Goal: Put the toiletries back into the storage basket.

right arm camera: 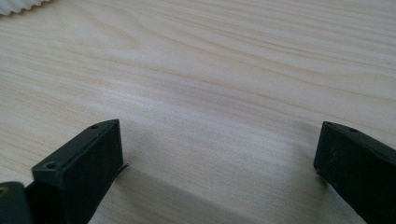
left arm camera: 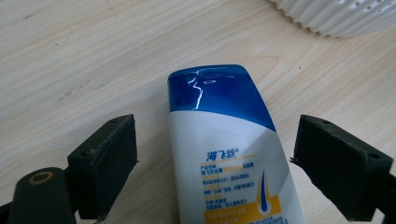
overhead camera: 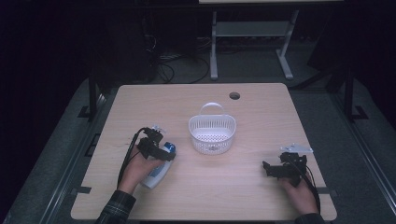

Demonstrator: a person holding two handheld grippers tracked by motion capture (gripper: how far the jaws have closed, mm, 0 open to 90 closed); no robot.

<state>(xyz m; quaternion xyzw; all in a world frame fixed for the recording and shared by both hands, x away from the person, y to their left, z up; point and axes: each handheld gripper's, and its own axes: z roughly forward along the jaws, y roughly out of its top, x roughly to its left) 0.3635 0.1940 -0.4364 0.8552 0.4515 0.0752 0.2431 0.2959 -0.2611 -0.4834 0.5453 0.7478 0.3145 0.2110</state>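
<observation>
While bottle (left arm camera: pixel 229 154) lies flat between spread left gripper (left arm camera: pixel 215 163) jaws (untouched), lower end cut off; right gripper (right arm camera: pixel 219 163) jaws released.

On the table (overhead camera: pixel 243 186), a basket (overhead camera: pixel 212 133) is set near the centre. A bottle (overhead camera: pixel 159 171) is laid flat at about eight o'clock from the basket, its cap end turned toward two o'clock, close to the basket but apart from it. The left gripper (overhead camera: pixel 161 153) is placed over the bottle, one jaw on each side of it with a gap left on both sides. The right gripper (overhead camera: pixel 270 169) is found at about four o'clock from the basket, well apart from it, above bare tabletop. A round hole (overhead camera: pixel 234 95) is cut in the table at one o'clock from the basket, near the far edge.
</observation>
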